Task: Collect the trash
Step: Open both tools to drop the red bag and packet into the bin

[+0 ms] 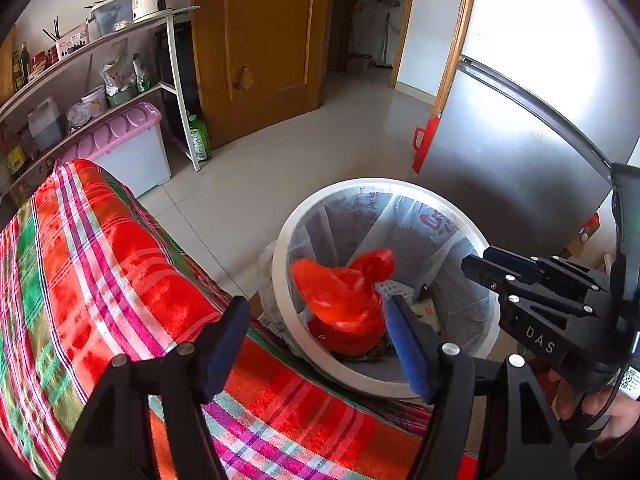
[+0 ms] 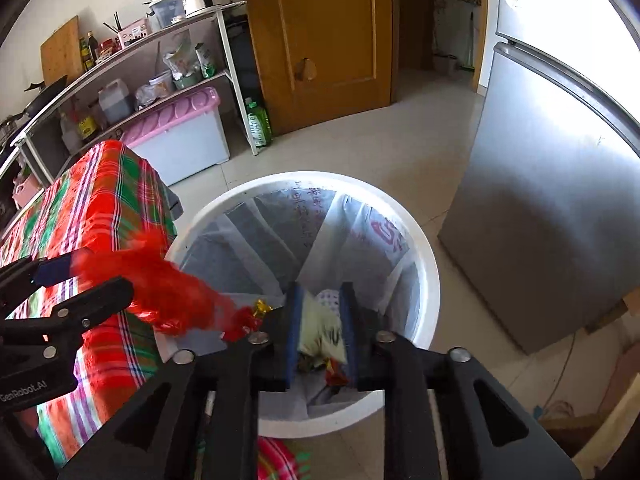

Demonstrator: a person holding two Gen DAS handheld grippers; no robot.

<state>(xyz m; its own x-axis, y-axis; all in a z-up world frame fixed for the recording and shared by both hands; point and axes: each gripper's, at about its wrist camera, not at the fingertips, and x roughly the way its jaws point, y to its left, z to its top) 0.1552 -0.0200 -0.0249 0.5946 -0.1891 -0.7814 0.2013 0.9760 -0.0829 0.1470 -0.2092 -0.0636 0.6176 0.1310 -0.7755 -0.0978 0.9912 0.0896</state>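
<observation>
A white bin (image 1: 288, 240) with a clear liner stands on the floor beside the table; it also shows in the right wrist view (image 2: 428, 264). A red plastic bag (image 1: 344, 292) is blurred in the air over the bin mouth, free of my left gripper (image 1: 316, 340), whose jaws stand wide open. In the right wrist view the red bag (image 2: 172, 296) trails off the left gripper (image 2: 80, 280) toward the bin. My right gripper (image 2: 320, 332) hangs over the bin, jaws a little apart, with wrappers (image 2: 320, 336) in the bin seen between them.
A table with a red, green and pink plaid cloth (image 1: 100, 280) lies left of the bin. A steel fridge (image 1: 520, 140) stands right. Shelves (image 1: 80, 92) with bottles, a kettle and a pink-lidded box (image 1: 124, 148) line the back left. A wooden door (image 1: 260, 40) is behind.
</observation>
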